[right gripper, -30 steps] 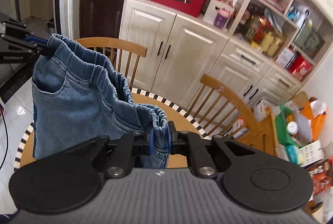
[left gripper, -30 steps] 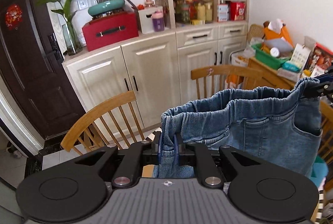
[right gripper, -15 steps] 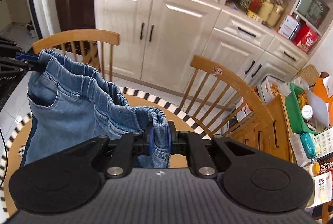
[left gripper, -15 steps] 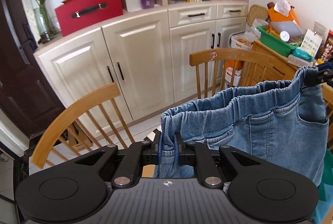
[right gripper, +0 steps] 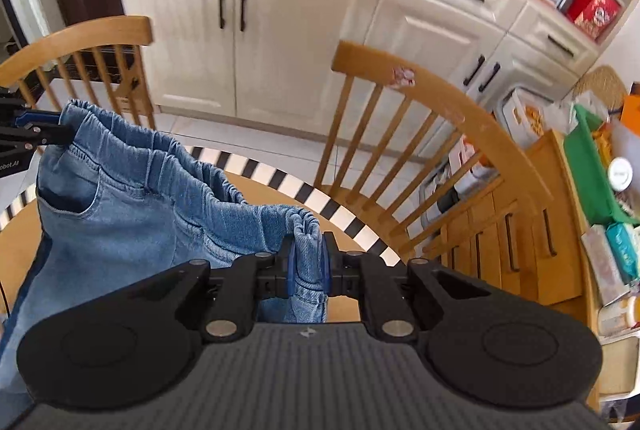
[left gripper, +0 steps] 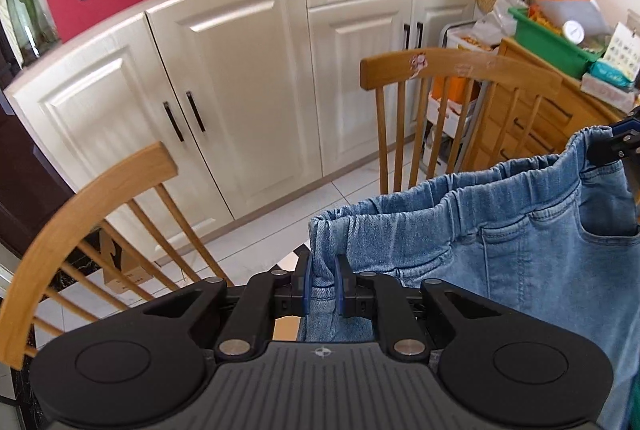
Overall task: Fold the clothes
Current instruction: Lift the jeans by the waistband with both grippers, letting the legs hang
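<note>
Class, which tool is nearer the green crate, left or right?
Right. The right tool has the green crate on its side; the left tool is across the jeans.

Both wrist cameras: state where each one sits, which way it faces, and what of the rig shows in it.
Left wrist view: sits on the left gripper, looks forward and down past a chair to the cream cabinets; its own fingers clamp the jeans waistband; the right gripper pokes in at right.
Right wrist view: sits on the right gripper, looks down over the striped-edge table to the same cabinets; the left gripper shows at left.
Shared: jeans, sticker chair, cabinets.
</note>
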Action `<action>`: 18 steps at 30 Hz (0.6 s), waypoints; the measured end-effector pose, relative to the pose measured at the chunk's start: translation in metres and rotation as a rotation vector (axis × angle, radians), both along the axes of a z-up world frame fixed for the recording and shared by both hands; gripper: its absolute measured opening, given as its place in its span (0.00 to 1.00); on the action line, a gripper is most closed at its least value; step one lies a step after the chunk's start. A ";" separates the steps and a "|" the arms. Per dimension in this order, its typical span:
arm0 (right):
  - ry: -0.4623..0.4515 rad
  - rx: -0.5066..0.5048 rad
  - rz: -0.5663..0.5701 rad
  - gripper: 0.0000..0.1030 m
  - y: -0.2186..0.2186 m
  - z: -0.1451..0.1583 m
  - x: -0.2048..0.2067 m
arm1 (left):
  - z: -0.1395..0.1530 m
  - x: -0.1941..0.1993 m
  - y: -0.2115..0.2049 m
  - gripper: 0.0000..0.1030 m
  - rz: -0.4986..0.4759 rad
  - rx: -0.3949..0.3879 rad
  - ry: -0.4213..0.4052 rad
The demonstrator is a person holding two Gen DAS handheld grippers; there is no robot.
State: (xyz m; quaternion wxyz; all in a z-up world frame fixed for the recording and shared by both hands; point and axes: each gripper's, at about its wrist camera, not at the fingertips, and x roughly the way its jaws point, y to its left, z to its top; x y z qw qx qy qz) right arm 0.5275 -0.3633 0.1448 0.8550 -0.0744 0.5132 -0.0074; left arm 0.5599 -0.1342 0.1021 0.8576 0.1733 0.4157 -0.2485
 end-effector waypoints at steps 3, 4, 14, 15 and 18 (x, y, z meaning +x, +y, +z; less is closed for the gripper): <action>0.013 0.014 -0.026 0.12 -0.008 -0.023 0.016 | -0.026 0.019 -0.012 0.12 -0.007 0.022 0.009; 0.017 0.018 -0.036 0.12 -0.011 -0.031 0.020 | -0.034 0.024 -0.015 0.12 -0.008 0.026 0.013; 0.027 -0.021 -0.099 0.13 -0.015 -0.117 0.062 | -0.115 0.074 -0.036 0.12 0.020 0.063 0.024; 0.019 -0.032 -0.102 0.13 -0.014 -0.123 0.065 | -0.122 0.078 -0.039 0.12 0.022 0.064 0.017; 0.005 -0.060 -0.110 0.13 -0.013 -0.139 0.074 | -0.135 0.094 -0.044 0.12 0.034 0.054 0.004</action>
